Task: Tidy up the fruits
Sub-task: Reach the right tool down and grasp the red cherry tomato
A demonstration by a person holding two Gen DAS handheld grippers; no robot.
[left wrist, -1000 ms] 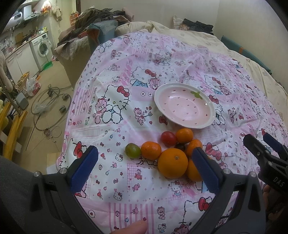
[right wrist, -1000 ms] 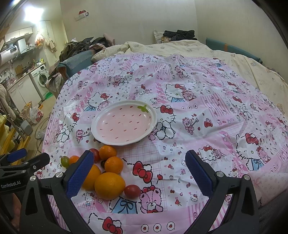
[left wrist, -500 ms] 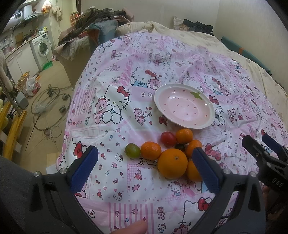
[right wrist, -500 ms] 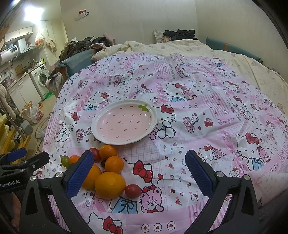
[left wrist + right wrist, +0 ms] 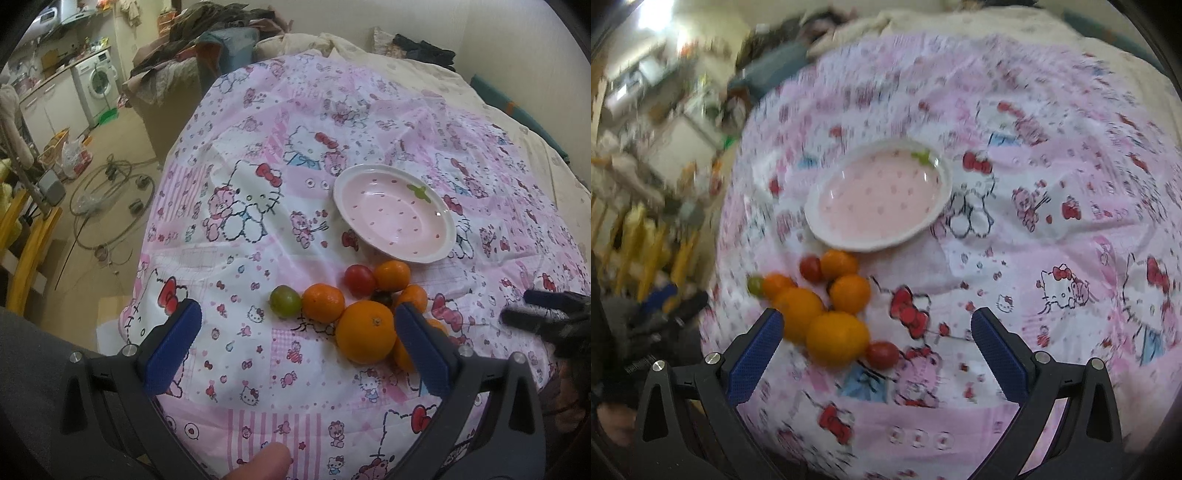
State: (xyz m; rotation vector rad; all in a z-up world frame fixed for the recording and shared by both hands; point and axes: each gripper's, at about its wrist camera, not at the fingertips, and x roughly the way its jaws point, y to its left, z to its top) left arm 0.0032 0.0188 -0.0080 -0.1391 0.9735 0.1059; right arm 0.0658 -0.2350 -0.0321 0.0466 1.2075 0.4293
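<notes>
A pile of fruit lies on the pink cartoon-print cloth: a large orange, several smaller oranges, red tomatoes and a green one. Just beyond the pile sits an empty pink strawberry-print plate. My left gripper is open, its right finger beside the large orange. My right gripper is open too, low over the near fruit; its view is blurred. The right gripper's dark tips show at the right of the left wrist view.
The cloth covers a bed with a beige duvet behind. On the floor to the left lie cables, a washing machine and a yellow wooden frame. A fingertip shows at the bottom edge.
The right gripper has swung quickly left and forward toward the fruit pile, blurring its view. The left gripper has barely moved. Both stay open.
</notes>
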